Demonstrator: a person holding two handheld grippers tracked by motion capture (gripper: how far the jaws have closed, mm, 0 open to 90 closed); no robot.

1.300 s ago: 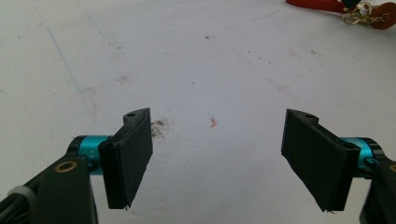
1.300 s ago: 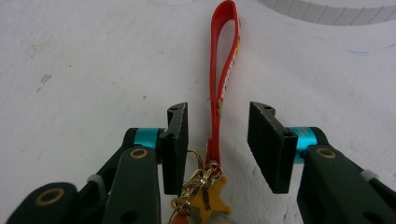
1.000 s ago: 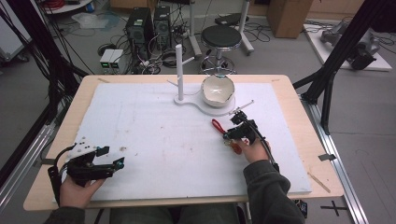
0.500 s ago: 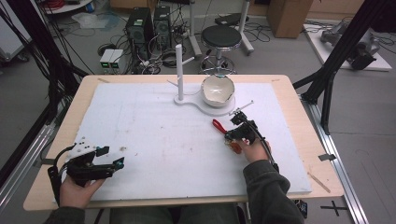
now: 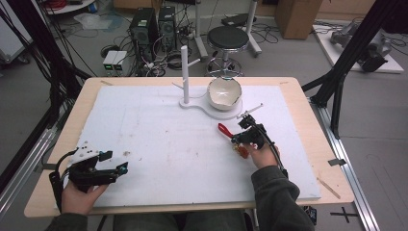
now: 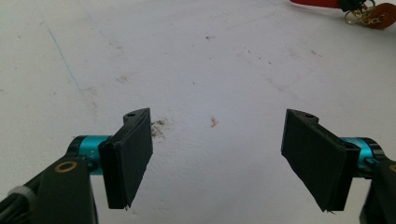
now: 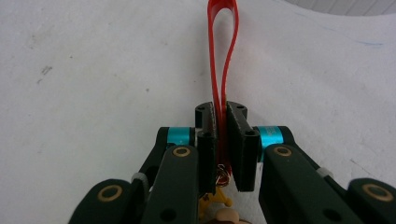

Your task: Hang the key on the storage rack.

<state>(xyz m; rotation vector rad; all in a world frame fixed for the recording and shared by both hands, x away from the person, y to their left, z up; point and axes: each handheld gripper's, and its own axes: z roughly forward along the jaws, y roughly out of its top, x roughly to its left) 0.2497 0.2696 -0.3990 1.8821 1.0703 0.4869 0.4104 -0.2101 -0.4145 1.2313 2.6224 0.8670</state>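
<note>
The left tongs [image 6: 217, 154] stand wide open over the white desk [image 5: 159, 139] and hold nothing. The right tongs [image 7: 220, 135] have just squeezed shut on a red strap [image 7: 223, 51], whose loop sticks out past their tips. Little gold and brown bits [image 7: 219, 200] hang under these tongs, half hidden and hard to make out.

We see a red strap loop [image 7: 222, 56] pinched flat between the right gripper's fingers [image 7: 241, 140], its rounded end reaching out past their tips; brass rings and a small charm hang just behind them.
</note>
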